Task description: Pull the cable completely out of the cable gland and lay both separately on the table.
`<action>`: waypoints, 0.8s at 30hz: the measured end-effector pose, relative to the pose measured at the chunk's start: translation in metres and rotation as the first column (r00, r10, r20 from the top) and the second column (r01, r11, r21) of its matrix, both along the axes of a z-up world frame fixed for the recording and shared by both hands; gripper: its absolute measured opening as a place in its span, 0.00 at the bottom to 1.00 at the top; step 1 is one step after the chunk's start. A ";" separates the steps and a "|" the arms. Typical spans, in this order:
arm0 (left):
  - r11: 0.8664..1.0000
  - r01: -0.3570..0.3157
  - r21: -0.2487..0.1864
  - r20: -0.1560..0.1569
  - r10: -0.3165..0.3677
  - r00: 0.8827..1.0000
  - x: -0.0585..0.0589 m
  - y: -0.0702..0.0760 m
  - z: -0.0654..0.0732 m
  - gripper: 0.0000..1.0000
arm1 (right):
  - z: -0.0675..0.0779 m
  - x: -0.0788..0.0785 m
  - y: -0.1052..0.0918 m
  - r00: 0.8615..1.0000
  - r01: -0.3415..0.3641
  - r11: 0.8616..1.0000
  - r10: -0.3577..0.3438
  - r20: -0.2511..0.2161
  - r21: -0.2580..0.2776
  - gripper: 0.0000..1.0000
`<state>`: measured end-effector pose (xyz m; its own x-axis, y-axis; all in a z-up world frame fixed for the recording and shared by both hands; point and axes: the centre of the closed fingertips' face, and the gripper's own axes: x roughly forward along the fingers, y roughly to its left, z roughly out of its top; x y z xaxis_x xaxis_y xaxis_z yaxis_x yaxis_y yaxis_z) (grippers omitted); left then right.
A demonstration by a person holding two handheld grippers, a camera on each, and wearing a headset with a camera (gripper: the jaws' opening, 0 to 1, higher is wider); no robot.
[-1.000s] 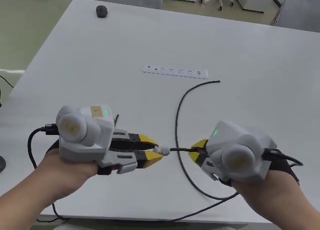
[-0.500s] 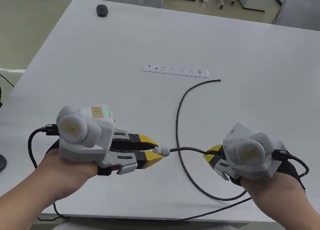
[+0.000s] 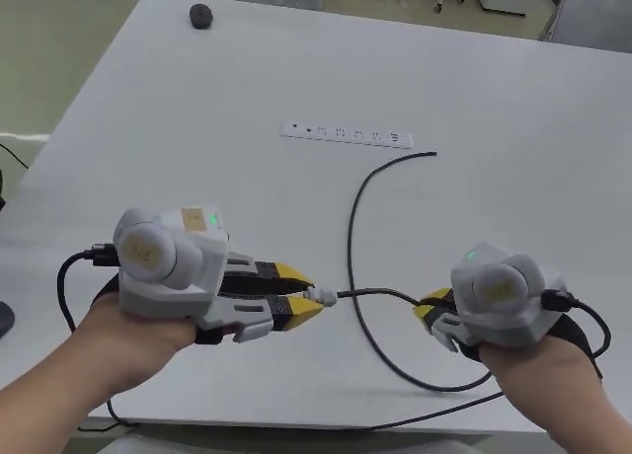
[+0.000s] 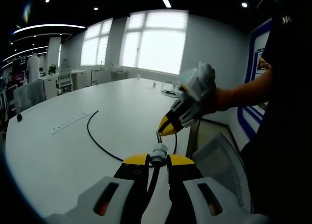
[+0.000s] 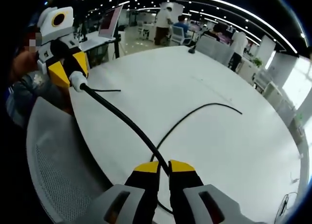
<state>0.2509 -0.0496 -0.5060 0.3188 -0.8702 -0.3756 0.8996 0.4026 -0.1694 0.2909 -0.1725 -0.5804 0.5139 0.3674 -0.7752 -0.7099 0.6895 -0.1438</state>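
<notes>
Cable gland (image 3: 318, 296), white, sits clamped between the yellow fingers (image 3: 286, 273) of our left gripper (image 3: 304, 294), held just above the near edge of the tabletop (image 3: 513, 178). Its long axis runs left to right in the head view, with the cable end pointing toward our right gripper (image 3: 428, 304). The black cable (image 3: 348, 239) leaves the gland and spans the gap between the grippers. It then passes between the right fingers, which are closed narrow on it. We note that this held span crosses over the cable's own loop lying on the tabletop. The loop runs away from us, and its free end lies near a white power strip (image 3: 346, 136). A small dark object (image 3: 200, 16) lies toward the far corner, well apart. A mesh chair back (image 5: 53, 160) stands below the tabletop edge.
</notes>
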 end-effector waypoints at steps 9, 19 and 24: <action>1.000 -0.002 0.001 0.009 0.002 1.000 0.001 0.001 0.001 0.15 | 0.018 -0.004 0.000 0.998 -0.054 0.998 0.053 0.044 0.023 0.08; 1.000 0.017 0.009 0.011 -0.017 1.000 -0.001 -0.002 0.001 0.15 | 0.062 -0.026 0.070 0.900 -0.364 0.922 0.385 0.203 -0.134 0.16; 1.000 0.026 0.018 0.014 -0.026 1.000 -0.002 -0.002 0.000 0.15 | 0.066 -0.032 0.099 0.849 -0.449 0.875 0.482 0.218 -0.183 0.14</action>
